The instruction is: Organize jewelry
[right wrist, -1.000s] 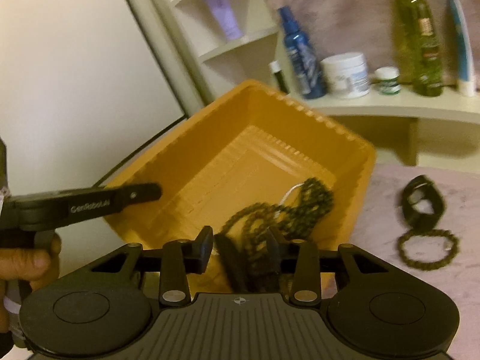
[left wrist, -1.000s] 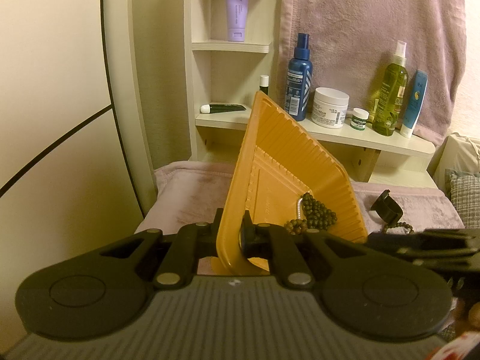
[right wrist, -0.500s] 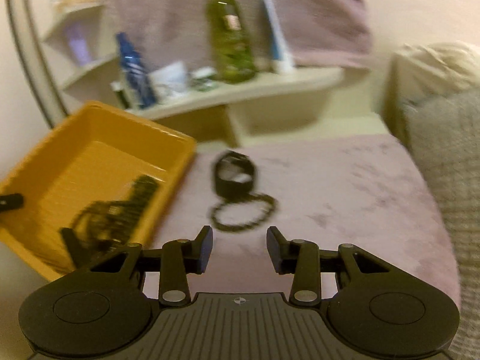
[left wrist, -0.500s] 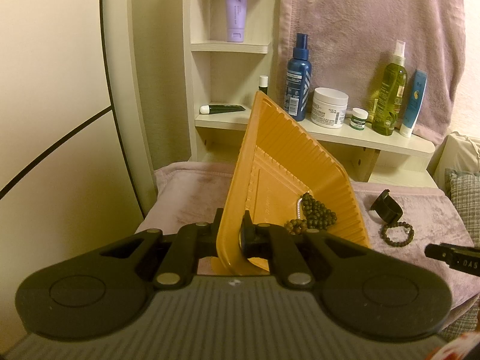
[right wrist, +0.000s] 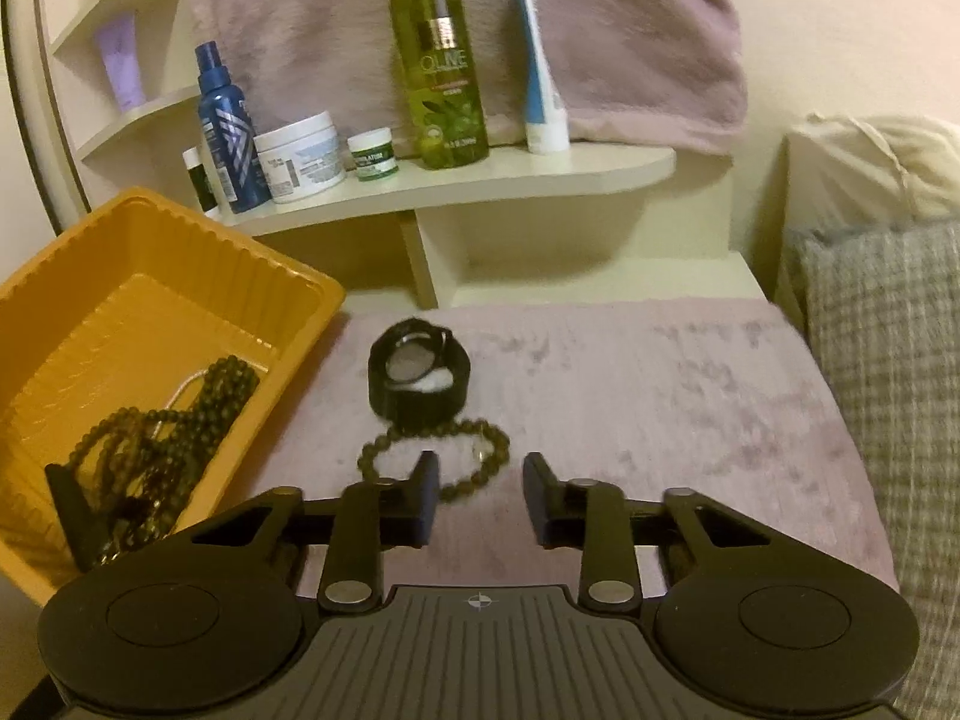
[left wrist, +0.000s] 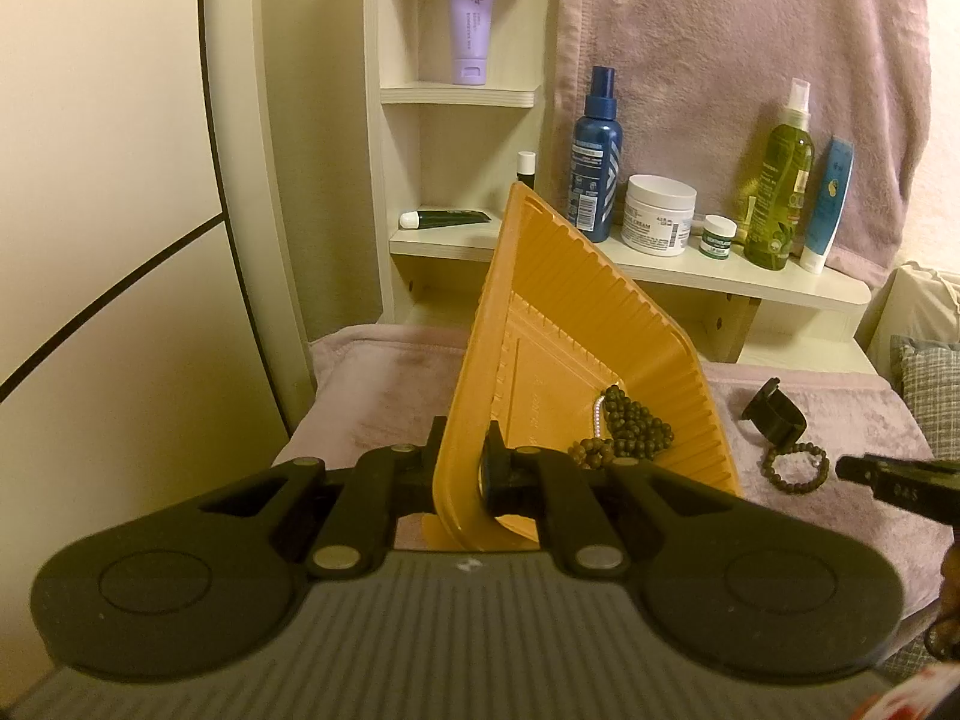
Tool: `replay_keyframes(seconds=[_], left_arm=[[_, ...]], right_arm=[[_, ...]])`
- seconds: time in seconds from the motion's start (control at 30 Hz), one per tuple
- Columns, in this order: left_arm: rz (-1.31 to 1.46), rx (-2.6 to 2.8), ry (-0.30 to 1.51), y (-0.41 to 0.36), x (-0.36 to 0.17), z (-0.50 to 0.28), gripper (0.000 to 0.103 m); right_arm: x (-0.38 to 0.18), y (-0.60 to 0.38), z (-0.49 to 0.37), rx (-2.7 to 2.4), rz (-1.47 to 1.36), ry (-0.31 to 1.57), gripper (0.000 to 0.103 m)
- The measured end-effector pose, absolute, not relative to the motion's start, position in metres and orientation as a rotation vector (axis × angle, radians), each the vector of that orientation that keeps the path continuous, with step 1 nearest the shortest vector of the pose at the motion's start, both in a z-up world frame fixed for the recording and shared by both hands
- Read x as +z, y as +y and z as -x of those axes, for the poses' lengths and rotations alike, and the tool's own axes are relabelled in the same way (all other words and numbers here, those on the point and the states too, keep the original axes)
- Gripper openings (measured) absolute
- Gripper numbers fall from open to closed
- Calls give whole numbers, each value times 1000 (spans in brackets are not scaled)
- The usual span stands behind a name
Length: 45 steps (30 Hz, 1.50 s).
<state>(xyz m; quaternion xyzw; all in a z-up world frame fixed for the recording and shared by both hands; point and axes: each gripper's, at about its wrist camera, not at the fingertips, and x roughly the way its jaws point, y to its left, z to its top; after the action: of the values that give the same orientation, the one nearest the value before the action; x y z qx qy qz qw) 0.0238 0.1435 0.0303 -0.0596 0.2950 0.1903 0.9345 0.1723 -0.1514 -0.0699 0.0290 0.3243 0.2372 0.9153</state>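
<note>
Clamping the near rim of the orange tray (left wrist: pixel 576 324), left gripper (left wrist: pixel 462 468) with jaws pressed on the plastic from both sides, tray tipped up on its far-side edge over the mauve cloth (left wrist: pixel 384 372). Seen only from the left wrist: that grip, the steep tilt, a white pearl strand (left wrist: pixel 597 420) among the dark bead strings (left wrist: pixel 630 426) heaped in the tray's low corner, and the tip of the right gripper (right wrist: pixel 479 495) entering at the right edge. Seen only from the right wrist: right gripper jaws apart and just closing in, nothing pressed between them, left finger (right wrist: pixel 425 495) over the near arc of the loose beaded bracelet (right wrist: pixel 438 456); also the grey checked cushion (right wrist: pixel 888 396) past the cloth's right edge. Counted outside the tray: one bracelet, one black watch (right wrist: pixel 418 375) touching it on the far side, both near the tray's right wall. Counted on the shelf (right wrist: pixel 456 180): one blue spray bottle (right wrist: pixel 227 132), one white jar (right wrist: pixel 300 156), one small green jar (right wrist: pixel 372 153), one olive bottle (right wrist: pixel 438 60), one blue-and-white tube (right wrist: pixel 540 78). Bead strings inside the tray too tangled to count.
</note>
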Motion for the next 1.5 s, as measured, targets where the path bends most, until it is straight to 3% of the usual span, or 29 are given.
replay_keyframes(seconds=[0.17,0.53,0.83,0.93,1.07,1.5], left_arm=[[124,389,603,143,30,-23,8],[127,388,606,146,30,-23,8],[127,388,605,146,30,-24,8],[126,388,605,146,30,-24,8],[126,388,606,146,30,-24,8],[126,388,605,146,30,-24,8]], right_arm=[[-69,-134,-184,516,25,647,19],[-87,-113,-197,530,145,662,17],[-94,-101,-192,531,283,624,12],[-95,-100,-189,528,300,611,5],[-94,-103,-183,525,289,592,5],[-24,-89,-141,778,118,510,4]])
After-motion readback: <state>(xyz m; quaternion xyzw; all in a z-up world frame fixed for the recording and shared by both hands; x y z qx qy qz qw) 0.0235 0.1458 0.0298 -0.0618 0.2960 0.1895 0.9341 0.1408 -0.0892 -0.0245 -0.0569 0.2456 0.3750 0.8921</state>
